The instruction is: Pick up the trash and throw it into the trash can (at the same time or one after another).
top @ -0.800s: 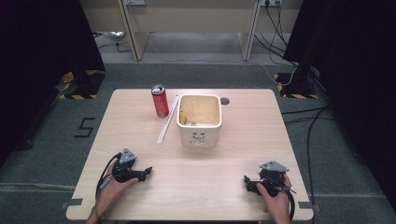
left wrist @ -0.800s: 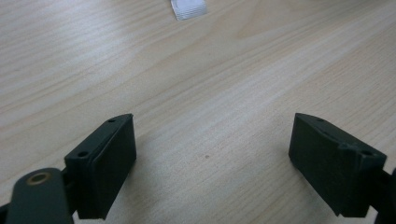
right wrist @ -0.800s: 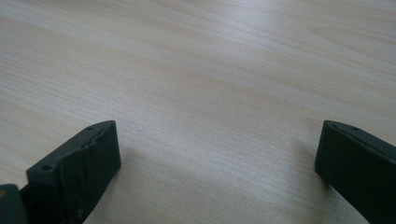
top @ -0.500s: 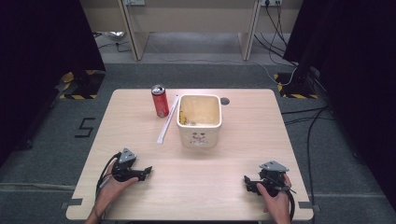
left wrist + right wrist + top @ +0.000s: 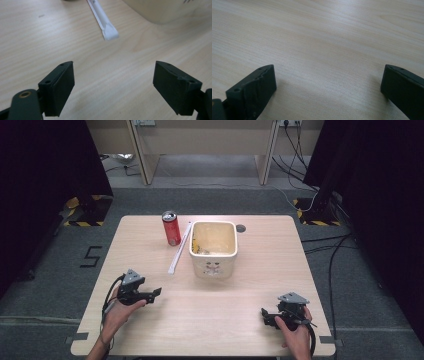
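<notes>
Nothing is held at this moment, and the work is judged to be at its very start. The left gripper (image 5: 150, 294) is rested low on the table (image 5: 250, 315) at about eight o'clock from the table's middle, with its jaws spread wide and only bare wood between them, as is seen in the left gripper view. The right gripper (image 5: 267, 313) is rested at about five o'clock, its jaws likewise set wide apart over bare wood and closed on nothing. The nearest thing to the left gripper is the white wrapped straw (image 5: 179, 248), laid flat at about twelve o'clock from that gripper and well apart from it; its near end (image 5: 110, 33) is seen ahead of the open jaws. The straw lies between the red can (image 5: 171, 228), standing upright at eleven o'clock from the table's middle, and the cream tub (image 5: 213, 248), which stands just right of it. No item appears to have been touched; reaching, grasping and whatever follows are all judged to be left.
</notes>
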Demonstrator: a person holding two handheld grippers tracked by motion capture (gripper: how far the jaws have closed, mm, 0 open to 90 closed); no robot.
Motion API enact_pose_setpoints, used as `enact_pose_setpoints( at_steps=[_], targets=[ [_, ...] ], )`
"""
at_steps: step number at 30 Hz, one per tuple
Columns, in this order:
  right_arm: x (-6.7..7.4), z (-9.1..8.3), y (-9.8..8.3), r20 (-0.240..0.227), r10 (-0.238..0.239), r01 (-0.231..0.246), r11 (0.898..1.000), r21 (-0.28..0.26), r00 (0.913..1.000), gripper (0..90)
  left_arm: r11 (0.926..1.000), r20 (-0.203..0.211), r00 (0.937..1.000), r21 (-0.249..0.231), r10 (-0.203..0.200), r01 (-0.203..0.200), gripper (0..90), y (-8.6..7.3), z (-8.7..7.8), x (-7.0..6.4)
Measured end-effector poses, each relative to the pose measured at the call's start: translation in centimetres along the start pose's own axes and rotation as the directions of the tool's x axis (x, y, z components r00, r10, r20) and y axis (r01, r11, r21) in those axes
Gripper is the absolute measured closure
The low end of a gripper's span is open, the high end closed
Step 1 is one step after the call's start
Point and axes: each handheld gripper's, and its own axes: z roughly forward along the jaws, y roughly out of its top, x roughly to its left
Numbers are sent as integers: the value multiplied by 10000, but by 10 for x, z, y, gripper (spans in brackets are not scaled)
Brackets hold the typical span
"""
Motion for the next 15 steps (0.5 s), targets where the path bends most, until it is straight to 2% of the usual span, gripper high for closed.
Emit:
enact_pose_setpoints(
  at_steps=[4,8,10,15],
  targets=[
    [0,0,0,-15,0,0,10000,-1,10000,3,10000,-59,10000,-80,9,-9,170,9,2,3],
    [0,0,0,-72,-65,65,10000,5,10000,3,9996,-17,9997,-190,-229,228,170,20,3,5],
    [0,-1,-1,-94,-90,90,10000,8,9999,3,9995,-30,9998,-243,-178,177,171,31,4,5],
    [0,0,-1,-94,-124,124,9999,-3,9999,3,9993,87,9998,-299,-204,206,171,41,10,9]
  ],
)
